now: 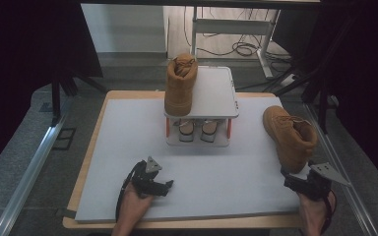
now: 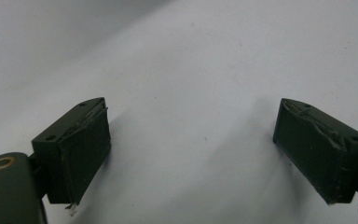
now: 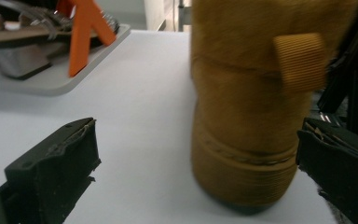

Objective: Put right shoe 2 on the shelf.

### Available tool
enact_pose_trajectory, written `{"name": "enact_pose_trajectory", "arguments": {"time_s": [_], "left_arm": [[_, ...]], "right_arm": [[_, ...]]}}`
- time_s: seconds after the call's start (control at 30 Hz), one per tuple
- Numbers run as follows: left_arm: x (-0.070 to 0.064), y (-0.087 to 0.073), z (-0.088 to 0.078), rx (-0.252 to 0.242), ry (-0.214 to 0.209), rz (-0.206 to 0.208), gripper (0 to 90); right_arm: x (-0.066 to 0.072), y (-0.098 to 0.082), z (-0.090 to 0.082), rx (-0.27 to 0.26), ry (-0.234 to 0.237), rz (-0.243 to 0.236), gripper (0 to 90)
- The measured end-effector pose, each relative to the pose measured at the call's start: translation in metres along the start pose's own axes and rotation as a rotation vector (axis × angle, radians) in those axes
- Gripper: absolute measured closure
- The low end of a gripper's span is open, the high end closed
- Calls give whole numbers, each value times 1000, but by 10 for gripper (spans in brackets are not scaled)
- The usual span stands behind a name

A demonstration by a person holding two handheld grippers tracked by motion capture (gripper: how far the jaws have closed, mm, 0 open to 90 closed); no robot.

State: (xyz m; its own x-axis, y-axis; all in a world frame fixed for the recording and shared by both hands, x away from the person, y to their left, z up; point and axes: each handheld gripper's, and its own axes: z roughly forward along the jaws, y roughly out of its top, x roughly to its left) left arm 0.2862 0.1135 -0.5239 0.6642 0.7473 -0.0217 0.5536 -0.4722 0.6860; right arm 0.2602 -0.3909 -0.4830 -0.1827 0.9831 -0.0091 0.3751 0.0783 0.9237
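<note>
One tan suede boot (image 1: 180, 83) stands on the top shelf of a small white shoe rack (image 1: 215, 93) at the table's far middle. Its mate (image 1: 290, 136) stands on the grey mat at the right. My right gripper (image 1: 300, 178) is just behind that boot's heel (image 3: 249, 135), open, with the heel between its two jaws but apart from them. A ribbed pull tab (image 3: 300, 61) sticks out of the heel. My left gripper (image 1: 165, 186) rests low over the mat near the front, open with bare mat (image 2: 191, 140) between its jaws.
A pair of sandals (image 1: 195, 129) sits on the rack's lower shelf between orange posts (image 3: 81, 35). The grey mat (image 1: 128, 147) covers the wooden table. Cables and a desk frame (image 1: 241, 29) lie on the floor beyond. The boot stands close to the mat's right edge.
</note>
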Motion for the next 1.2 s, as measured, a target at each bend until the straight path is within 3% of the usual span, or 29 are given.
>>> {"name": "enact_pose_trajectory", "arguments": {"time_s": [0.27, 0.6, 1.03, 1.2], "left_arm": [[0, 0, 0, -2, 0, -3, 106], [0, 0, 0, -3, 0, -5, 106], [0, 0, 0, -3, -1, -5, 106], [0, 0, 0, -3, -1, -5, 106]], "right_arm": [[-16, 9, 9, -28, -15, 60, 0], [-24, 21, 26, -52, -16, 66, 0], [-35, 30, 43, -60, 15, 72, 0], [-37, 32, 51, -61, 7, 39, 0]]}}
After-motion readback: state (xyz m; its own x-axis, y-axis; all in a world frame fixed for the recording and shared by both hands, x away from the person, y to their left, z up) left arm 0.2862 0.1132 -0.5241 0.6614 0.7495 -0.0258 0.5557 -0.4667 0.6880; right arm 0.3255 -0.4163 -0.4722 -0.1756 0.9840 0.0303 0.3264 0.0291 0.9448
